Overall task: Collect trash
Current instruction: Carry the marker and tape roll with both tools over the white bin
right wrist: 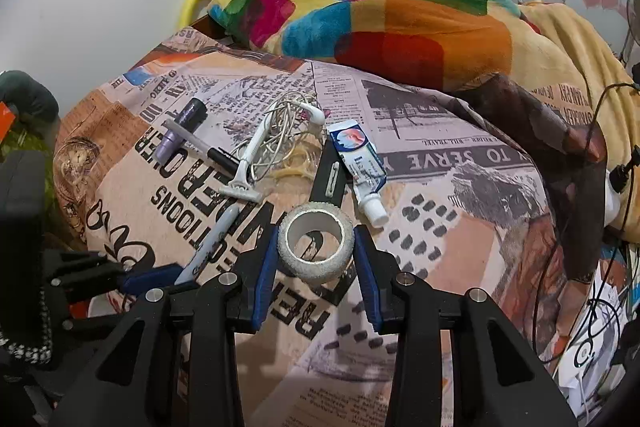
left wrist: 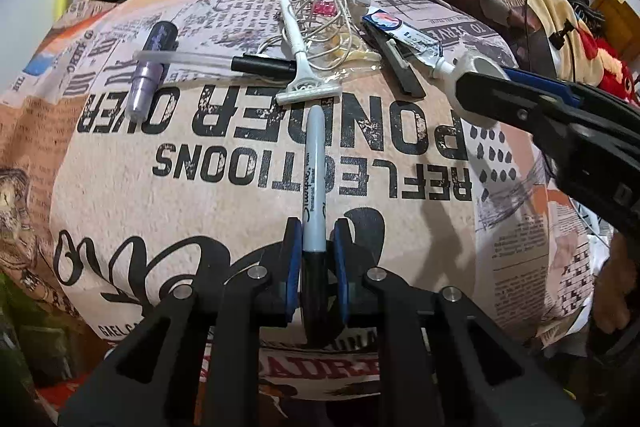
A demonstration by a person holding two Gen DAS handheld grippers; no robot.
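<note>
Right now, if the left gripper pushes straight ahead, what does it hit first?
The left gripper straddles the marker, so that is already between its pads. Past the marker's tip, the white razor head lies first in line, though depth is hard to judge.

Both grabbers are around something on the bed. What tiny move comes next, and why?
Probably lift both straight up. The left gripper jaws look shut on the marker, and the right gripper jaws hug the tape roll, yet both seem to rest on the bedsheet.
</note>
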